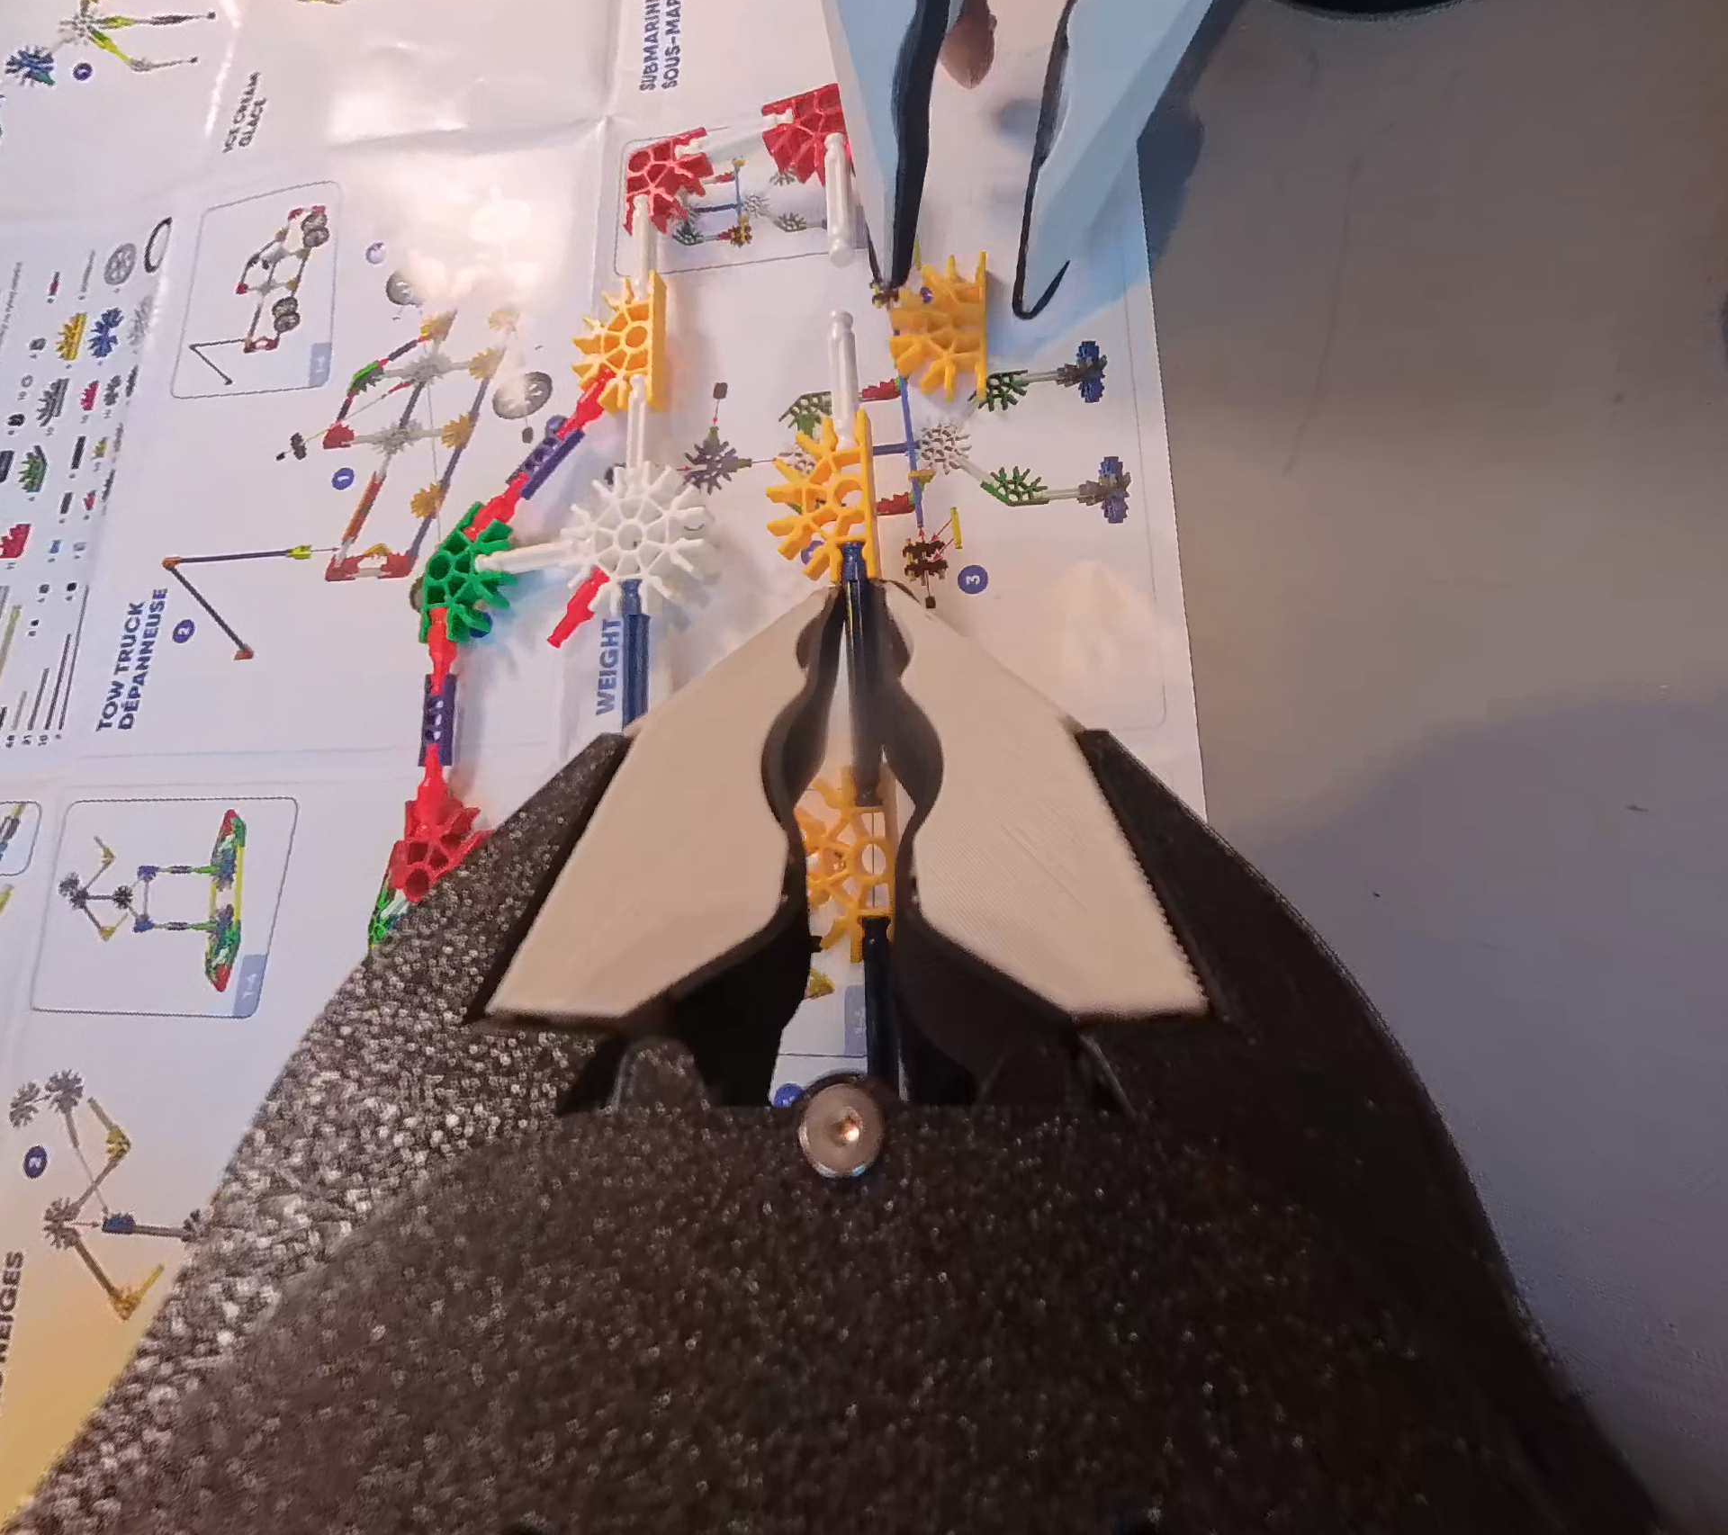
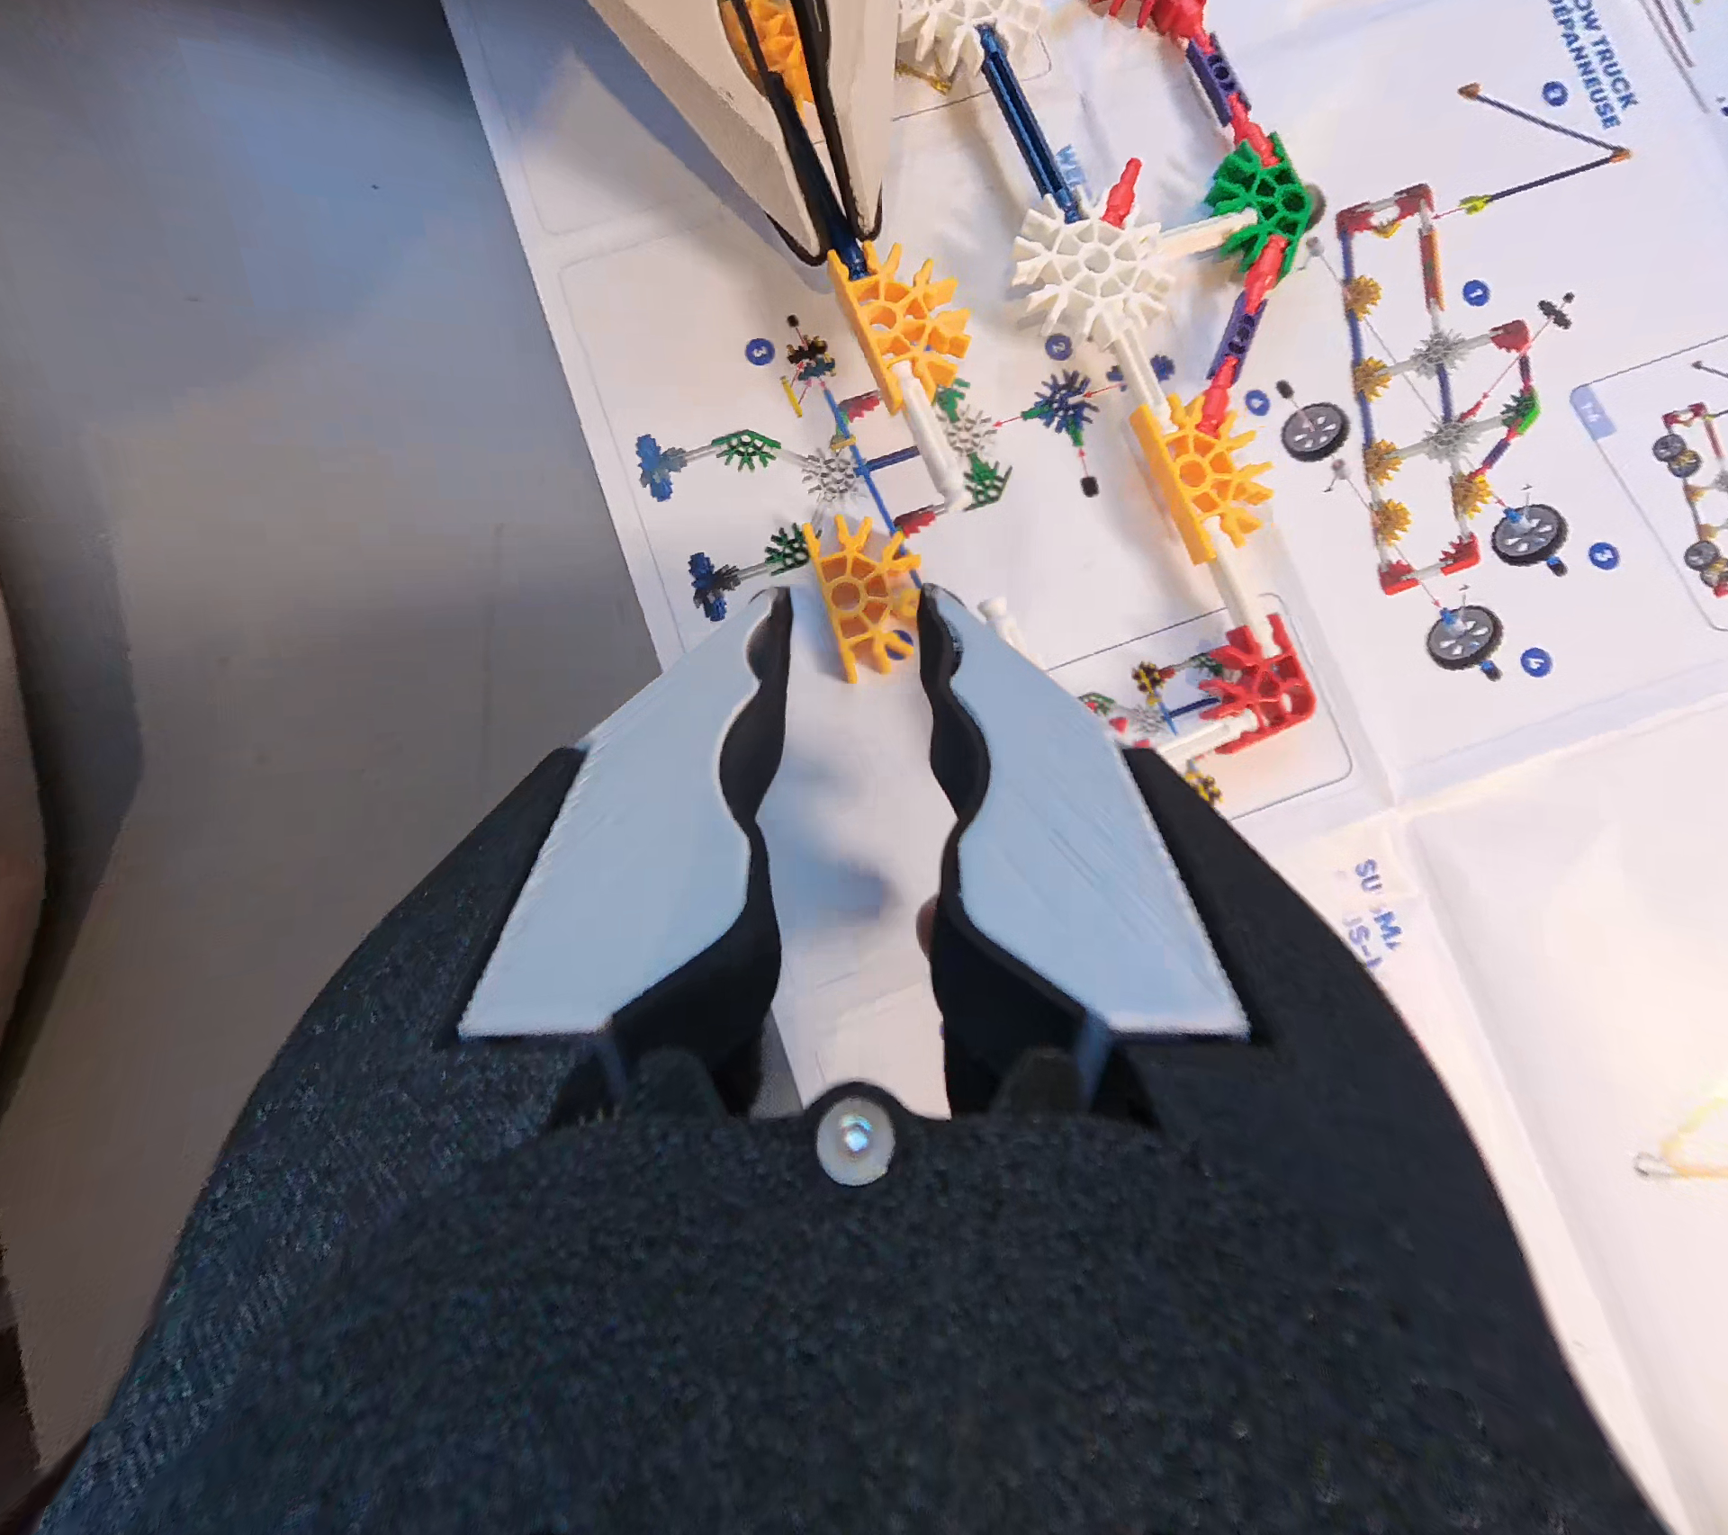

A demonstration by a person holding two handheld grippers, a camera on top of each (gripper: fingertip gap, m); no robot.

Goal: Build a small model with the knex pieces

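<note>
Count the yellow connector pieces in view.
4: one connector between the right tongs, another on the blue rod the left tongs grip, one behind their tips, one on the white-rod frame. Others may be hidden.

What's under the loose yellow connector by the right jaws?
The printed instruction sheet; the yellow connector lies on a diagram there. The print directly beneath it is covered. The open right gripper straddles it.

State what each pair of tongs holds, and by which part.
Left tongs: shut on the dark blue rod, gripped mid-length. Right tongs: open around a yellow connector, holding nothing.

Both wrist views look down closely, facing each other, sharing the instruction sheet [image 1: 468, 181]
</note>
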